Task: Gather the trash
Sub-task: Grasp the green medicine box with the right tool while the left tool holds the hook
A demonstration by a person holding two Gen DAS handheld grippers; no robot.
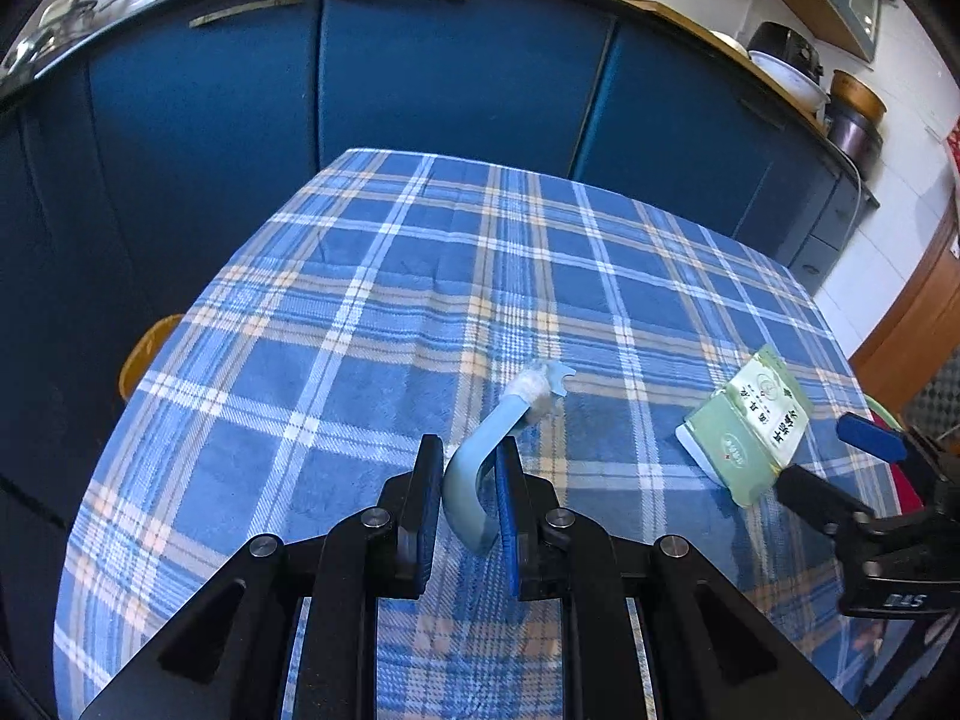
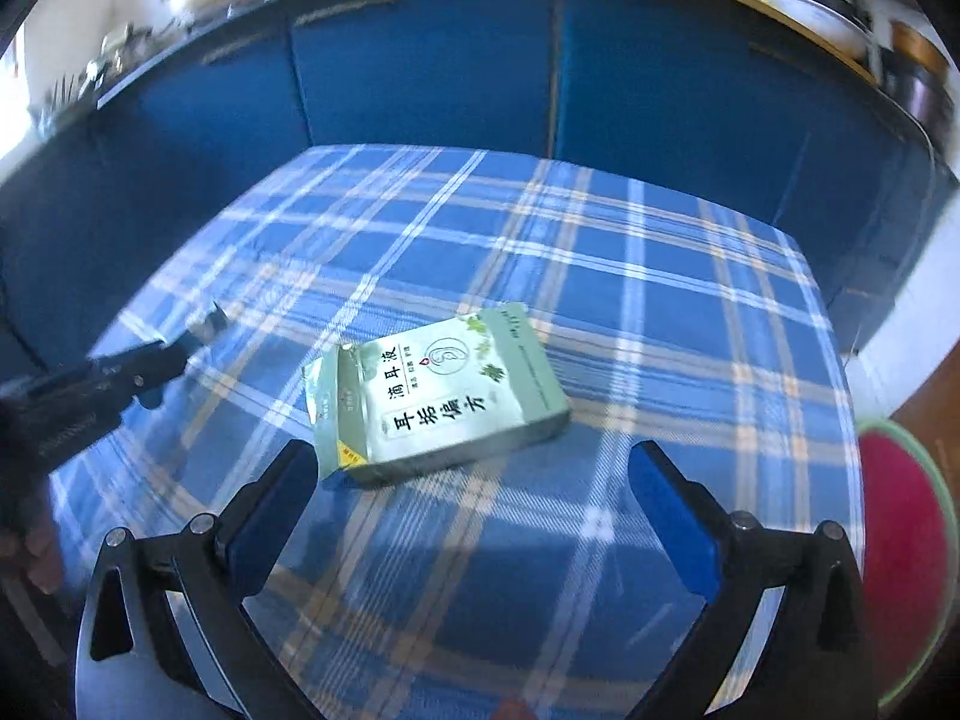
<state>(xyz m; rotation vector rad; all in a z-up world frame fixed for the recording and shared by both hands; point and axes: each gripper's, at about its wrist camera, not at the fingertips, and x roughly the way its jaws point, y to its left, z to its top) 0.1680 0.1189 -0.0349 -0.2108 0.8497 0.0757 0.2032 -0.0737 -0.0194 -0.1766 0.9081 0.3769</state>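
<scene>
Green box (image 2: 441, 393) lies alone on plaid tablecloth (image 2: 600, 312), blue cabinets (image 2: 420, 54) behind.

A pale blue curved plastic piece (image 1: 474, 468), with a white notched tip and a wad of whitish fluff near that end, is standing pinched between two fingers, its tip pointing up and away over the plaid-covered surface (image 1: 372, 276). A flat green carton (image 2: 444, 399) printed with black characters is lying face up on that surface, one end flap hanging open.
</scene>
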